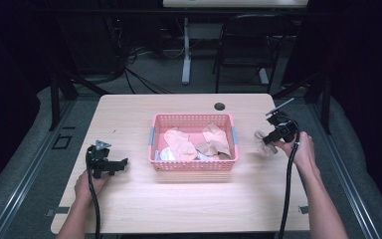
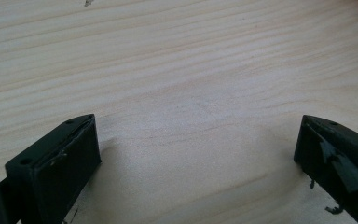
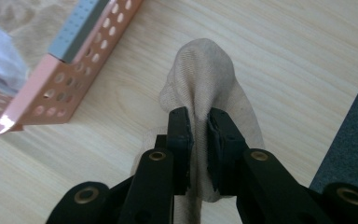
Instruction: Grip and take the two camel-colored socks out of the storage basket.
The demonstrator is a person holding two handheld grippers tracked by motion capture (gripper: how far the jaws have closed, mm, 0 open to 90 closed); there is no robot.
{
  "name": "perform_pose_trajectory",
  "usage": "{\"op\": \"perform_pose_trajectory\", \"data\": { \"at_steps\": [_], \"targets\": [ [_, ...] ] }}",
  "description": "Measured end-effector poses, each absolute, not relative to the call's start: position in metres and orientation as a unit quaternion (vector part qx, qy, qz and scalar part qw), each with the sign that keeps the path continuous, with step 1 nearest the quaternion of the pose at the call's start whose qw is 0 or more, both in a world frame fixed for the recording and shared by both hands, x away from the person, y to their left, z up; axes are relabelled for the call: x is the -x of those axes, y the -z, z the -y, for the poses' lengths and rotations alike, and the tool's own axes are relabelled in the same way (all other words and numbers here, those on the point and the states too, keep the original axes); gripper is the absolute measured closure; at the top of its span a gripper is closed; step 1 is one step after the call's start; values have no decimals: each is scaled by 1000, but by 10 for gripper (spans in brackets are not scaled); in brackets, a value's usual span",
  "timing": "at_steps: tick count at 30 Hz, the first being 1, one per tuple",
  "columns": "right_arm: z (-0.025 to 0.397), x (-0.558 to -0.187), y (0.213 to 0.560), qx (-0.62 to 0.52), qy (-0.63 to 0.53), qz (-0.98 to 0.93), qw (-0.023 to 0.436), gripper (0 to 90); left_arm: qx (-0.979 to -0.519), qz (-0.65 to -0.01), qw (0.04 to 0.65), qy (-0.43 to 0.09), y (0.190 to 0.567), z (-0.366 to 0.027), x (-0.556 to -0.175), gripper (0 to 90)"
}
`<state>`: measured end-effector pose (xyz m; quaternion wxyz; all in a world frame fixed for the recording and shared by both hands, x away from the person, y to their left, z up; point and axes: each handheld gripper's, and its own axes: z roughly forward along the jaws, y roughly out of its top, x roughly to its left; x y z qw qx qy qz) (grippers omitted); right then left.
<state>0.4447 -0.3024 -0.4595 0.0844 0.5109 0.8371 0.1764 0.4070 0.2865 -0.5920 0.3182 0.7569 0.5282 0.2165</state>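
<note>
Sock (image 3: 205,79), beige and soft, is the piece I have in hand, but I take the scene from the biggest thing down. My table (image 1: 189,204) is pale wood and spans the middle of the high view. At its centre sits the pink basket (image 1: 193,166), perforated, with grey handle patches on its left and right walls, holding several beige socks (image 1: 179,144) and a bit of pale fabric at its near left. My right gripper (image 3: 199,125) is to the right of the basket, near the table's right edge, lifted off the wood; its jaws pinch a fold of the sock between them, and the cloth bunches above the tips and hangs below. In the right gripper view the basket's corner is just left of the sock, not touching it. My left gripper (image 1: 113,166) rests low on the table left of the basket, well apart from it, its jaws spread wide over bare wood with nothing between them.
</note>
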Motion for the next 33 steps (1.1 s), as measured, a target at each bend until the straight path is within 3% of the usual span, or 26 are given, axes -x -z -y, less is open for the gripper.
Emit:
{"op": "perform_pose_trajectory", "data": {
  "at_steps": [18, 23, 28, 33],
  "targets": [
    [298, -456, 501, -531, -114, -837, 67, 772, -757, -528, 318, -217, 592, -287, -407, 0],
    [300, -458, 512, -547, -109, -829, 43, 637, -757, -527, 318, -216, 592, -287, -407, 0],
    [303, -458, 503, -547, -115, -827, 57, 517, -758, -526, 319, -216, 592, -286, -407, 0],
    [304, -455, 490, -553, -123, -821, 73, 342, -759, -525, 319, -216, 592, -286, -407, 0]
  ]
}}
